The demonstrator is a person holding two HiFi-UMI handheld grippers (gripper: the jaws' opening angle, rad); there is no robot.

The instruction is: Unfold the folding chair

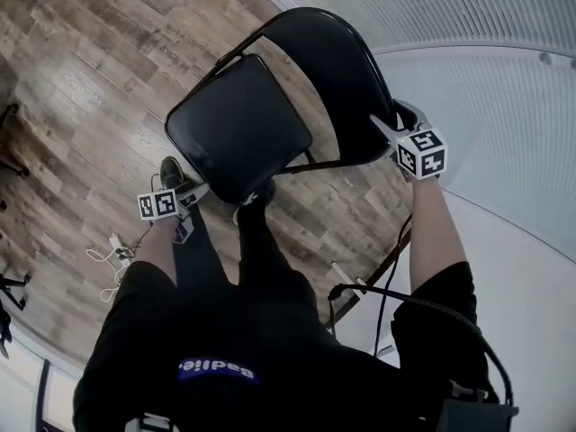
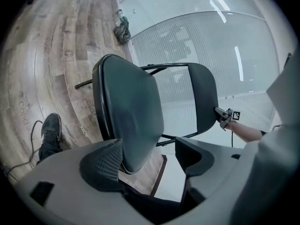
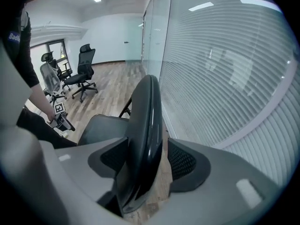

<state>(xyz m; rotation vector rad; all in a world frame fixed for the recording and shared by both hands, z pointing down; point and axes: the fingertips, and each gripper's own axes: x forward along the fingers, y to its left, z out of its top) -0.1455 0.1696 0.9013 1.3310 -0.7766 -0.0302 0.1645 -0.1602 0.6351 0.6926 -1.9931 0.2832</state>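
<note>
Folding chair [image 1: 270,106], black and padded on a black tube frame, is before me over the wood-plank floor [image 1: 81,79], beside the frosted glass wall [image 1: 468,25]. I judge it stiff, fairly heavy, its glossy padding slippery: hold the rims. Left gripper [image 2: 150,158] jaws stand wide, seat [image 2: 129,111] edge against one pad; right gripper [image 3: 145,161] jaws wide astride the backrest [image 3: 145,121], unclamped.

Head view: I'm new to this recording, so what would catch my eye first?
A black folding chair fills the centre, over the wood floor. The left gripper straddles the seat edge, the right gripper the backrest by the glass wall, both with jaws apart.
</note>
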